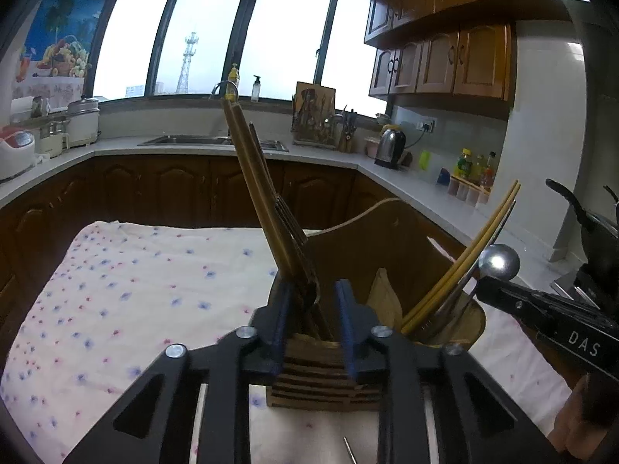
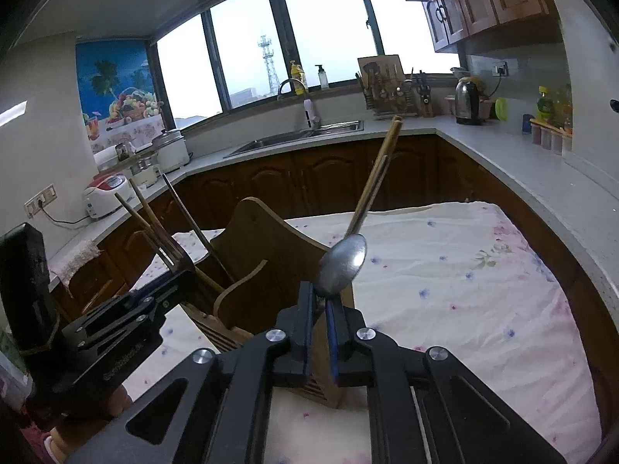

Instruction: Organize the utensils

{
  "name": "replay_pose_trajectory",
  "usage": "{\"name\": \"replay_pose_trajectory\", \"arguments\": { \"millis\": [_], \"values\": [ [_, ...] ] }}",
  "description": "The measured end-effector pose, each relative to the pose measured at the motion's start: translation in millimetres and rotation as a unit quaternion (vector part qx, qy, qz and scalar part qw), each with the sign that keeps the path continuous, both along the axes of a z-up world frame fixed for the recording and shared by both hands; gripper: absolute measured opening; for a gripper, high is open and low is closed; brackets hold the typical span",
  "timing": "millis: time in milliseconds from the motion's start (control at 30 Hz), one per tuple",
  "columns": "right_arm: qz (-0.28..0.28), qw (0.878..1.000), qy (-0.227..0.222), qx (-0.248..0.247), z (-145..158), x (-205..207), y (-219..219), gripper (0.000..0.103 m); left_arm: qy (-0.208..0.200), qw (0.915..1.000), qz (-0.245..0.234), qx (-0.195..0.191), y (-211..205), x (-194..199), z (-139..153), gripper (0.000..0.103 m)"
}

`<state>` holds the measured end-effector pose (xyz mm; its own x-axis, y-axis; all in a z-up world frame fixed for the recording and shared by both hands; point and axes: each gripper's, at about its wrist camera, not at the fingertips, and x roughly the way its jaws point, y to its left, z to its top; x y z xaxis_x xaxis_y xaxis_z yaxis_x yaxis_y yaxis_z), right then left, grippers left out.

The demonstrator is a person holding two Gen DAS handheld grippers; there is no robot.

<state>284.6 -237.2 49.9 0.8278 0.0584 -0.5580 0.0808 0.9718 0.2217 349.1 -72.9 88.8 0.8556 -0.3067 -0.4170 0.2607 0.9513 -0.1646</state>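
A wooden utensil holder [image 1: 363, 239] [image 2: 263, 239] stands on the table's floral cloth [image 1: 135, 290]. My left gripper [image 1: 314, 301] [image 2: 182, 270] is open around a bundle of brown chopsticks [image 1: 247, 162] and a fork [image 1: 292, 220] that stand in the holder's left compartment. The bundle leans on the left pad, with a gap to the right pad. My right gripper [image 2: 319, 309] [image 1: 483, 282] is slightly open over the right compartment, with the neck of a steel spoon [image 2: 342, 265] [image 1: 499, 261] between its pads, bowl up. More chopsticks [image 2: 379, 170] [image 1: 483, 228] lean in that compartment.
A grey counter [image 2: 541, 170] wraps around the table, with a sink [image 1: 216, 140], kettle [image 1: 390, 147], rice cookers [image 1: 15, 150] and bottles. A dark wok [image 1: 592, 232] sits at the right. A hand [image 2: 116, 398] holds the left gripper. A thin metal tip [image 1: 350, 450] lies by the front edge.
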Motion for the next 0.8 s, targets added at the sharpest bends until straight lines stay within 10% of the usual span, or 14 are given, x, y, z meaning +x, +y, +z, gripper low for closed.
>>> {"name": "replay_pose_trajectory", "arguments": {
  "millis": [800],
  "values": [
    [-0.009,0.999,-0.027,0.025,17.0,-56.4,1.0,0.081,-0.014,0.9991,0.035,0.021,36.2,-76.0,13.8,0.083]
  ]
}}
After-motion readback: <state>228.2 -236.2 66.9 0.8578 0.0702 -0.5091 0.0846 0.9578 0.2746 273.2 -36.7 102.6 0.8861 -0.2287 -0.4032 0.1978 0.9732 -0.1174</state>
